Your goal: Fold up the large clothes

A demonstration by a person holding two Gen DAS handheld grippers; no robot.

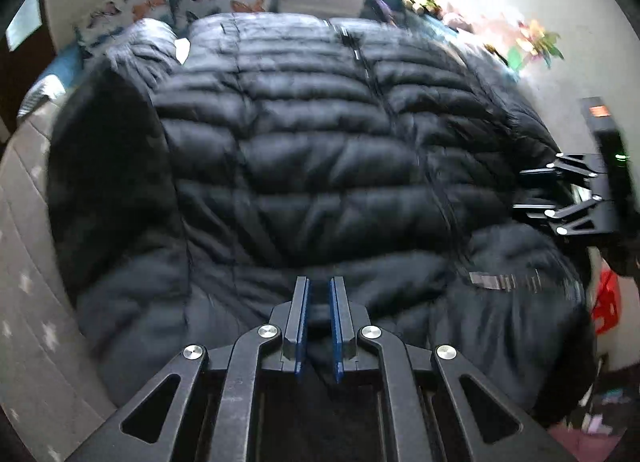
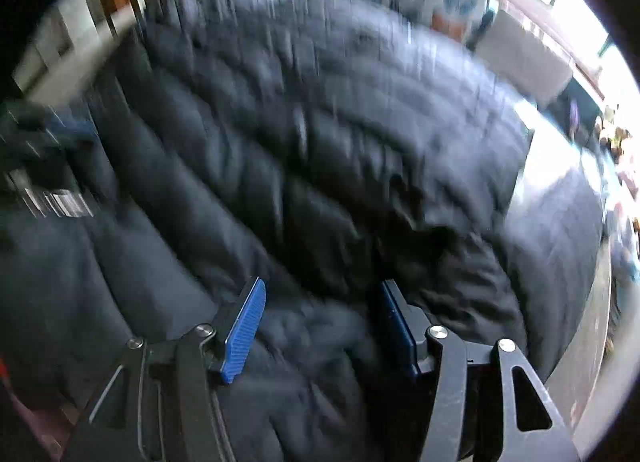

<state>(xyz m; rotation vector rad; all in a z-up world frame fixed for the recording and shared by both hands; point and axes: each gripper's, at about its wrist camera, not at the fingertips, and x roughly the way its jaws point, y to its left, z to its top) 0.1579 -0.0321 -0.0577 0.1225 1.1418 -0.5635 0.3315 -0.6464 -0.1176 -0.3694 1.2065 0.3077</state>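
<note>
Two grippers work a black puffer jacket (image 1: 304, 133) spread across a bed (image 1: 28, 229). At left, the left gripper (image 1: 319, 326) has its pads nearly together, apparently pinching the hem. At right, the right gripper (image 2: 320, 326) hovers spread wide; it should likely bite deep into the slippery padding.

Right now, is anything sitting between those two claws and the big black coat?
Nothing visible. The left gripper is nearly closed on the black puffer jacket at its near edge; the right gripper hangs open directly above its quilted fabric.
</note>
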